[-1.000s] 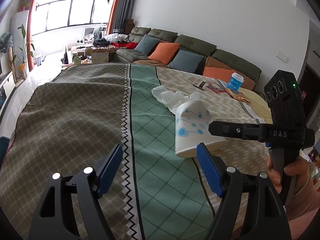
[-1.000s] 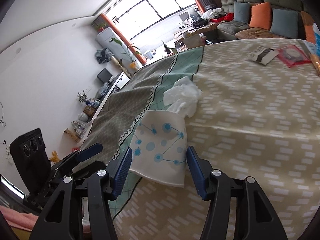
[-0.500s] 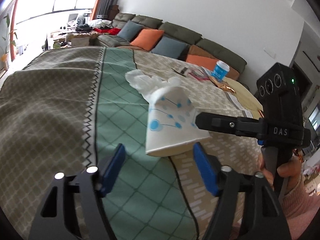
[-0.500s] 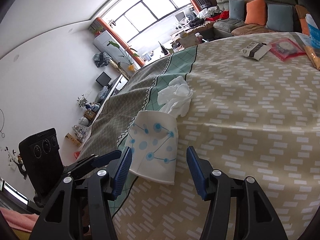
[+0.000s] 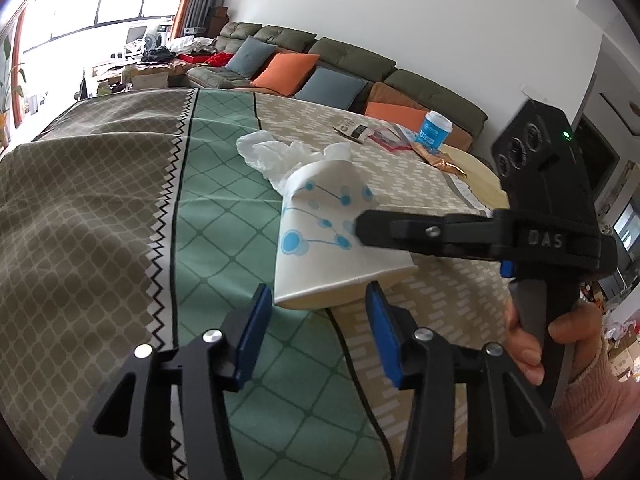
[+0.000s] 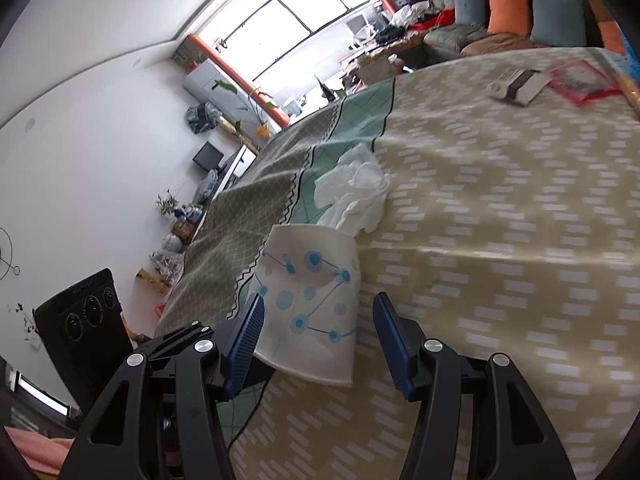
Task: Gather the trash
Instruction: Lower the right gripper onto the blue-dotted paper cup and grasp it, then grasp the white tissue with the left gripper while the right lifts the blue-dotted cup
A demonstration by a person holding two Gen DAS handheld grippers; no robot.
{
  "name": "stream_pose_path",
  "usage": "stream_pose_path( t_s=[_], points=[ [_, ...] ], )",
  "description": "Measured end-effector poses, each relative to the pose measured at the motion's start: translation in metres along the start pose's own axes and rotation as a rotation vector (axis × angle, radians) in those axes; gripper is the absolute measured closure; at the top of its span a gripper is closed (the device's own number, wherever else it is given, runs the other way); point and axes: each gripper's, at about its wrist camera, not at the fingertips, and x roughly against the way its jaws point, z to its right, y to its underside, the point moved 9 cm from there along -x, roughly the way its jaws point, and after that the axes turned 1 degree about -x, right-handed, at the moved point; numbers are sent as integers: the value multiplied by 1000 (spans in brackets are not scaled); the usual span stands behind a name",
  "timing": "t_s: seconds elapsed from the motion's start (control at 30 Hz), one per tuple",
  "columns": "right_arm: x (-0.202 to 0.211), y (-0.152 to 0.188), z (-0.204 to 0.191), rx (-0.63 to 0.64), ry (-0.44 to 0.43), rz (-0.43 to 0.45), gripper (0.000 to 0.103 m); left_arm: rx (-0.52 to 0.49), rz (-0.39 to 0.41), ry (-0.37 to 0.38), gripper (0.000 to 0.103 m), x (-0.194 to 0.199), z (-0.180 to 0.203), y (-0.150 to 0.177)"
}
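The left gripper (image 5: 318, 326) has its blue jaws closing, with the wide rim of a crushed paper cup (image 5: 328, 236) just ahead of them and not yet pinched between the pads. The right gripper (image 6: 318, 334) holds its jaws partly apart around the same cup (image 6: 312, 300); its left pad seems to touch the cup's side while the right pad stands clear, so I cannot tell whether it truly grips. From the left camera, one finger of that right gripper (image 5: 440, 232) crosses the cup's flank, held by a hand (image 5: 536, 344) in a pink sleeve. The cup, white with blue dots and lines, lies on its side on the worktop's patterned tablecloth (image 5: 120, 220), over the seam between green and beige panels. A crumpled white tissue (image 5: 280, 154) sits touching its far end. Farther off lie a small dark packet (image 5: 352, 130), a red wrapper (image 5: 390, 136), and a blue cup (image 5: 434, 130), with a green sofa (image 5: 360, 60) beyond.
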Motion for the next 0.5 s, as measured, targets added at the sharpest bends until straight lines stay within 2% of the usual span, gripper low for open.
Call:
stream_pose_path(
  t_s=[0.1,0.23,0.33,0.5],
  points=[
    [-4,3,-7,29,-11,-18,52,-2,-1,0,59,0,1,0],
    [2,2,-8,26,-35,6,71,14,-4,1,59,0,-4,1],
    [12,1,-11,37,-70,29,79,6,-6,-15,57,2,-5,2],
    [34,-6,-6,24,-77,86,83,19,13,-31,49,9,-15,-1]
  ],
)
